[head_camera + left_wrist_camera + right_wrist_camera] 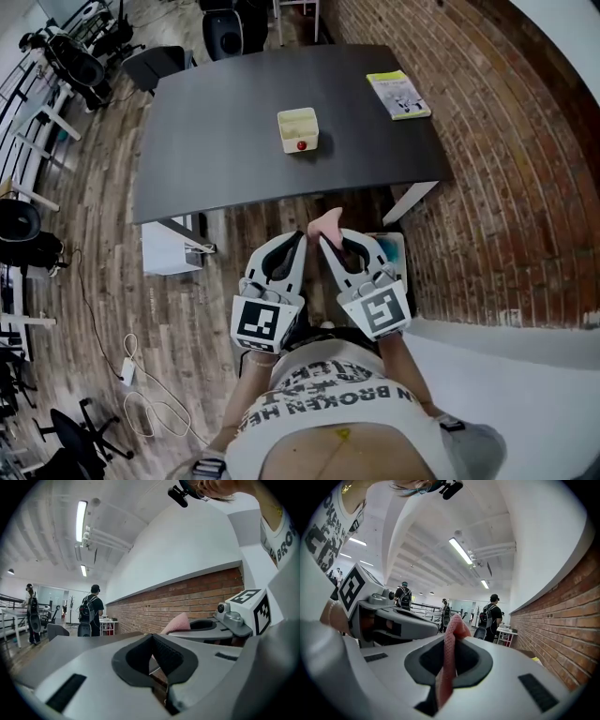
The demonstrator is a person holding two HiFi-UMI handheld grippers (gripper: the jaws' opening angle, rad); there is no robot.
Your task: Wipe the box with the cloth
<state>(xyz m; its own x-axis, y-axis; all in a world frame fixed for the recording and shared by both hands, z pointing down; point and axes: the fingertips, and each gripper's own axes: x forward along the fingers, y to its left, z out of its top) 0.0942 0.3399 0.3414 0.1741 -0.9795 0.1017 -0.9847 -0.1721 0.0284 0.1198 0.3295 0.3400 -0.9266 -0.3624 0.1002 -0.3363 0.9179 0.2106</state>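
Cloth (446, 667) (soft, limp) pinched in right gripper (454, 637) jaws; left gripper (152, 641) jaws pressed together, empty. Box (298, 128), upper centre, prob. light: steady rim.

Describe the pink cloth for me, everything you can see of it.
The cloth is pink and soft-looking, with a fine knitted or woven texture. It is bunched into a narrow fold and pinched between the closed jaws of the right gripper. A rounded tuft sticks out past the jaw tips, and a strip runs back along the slot between them. It is held in the air short of the dark table's near edge. As far as can be seen, it touches only the jaws.
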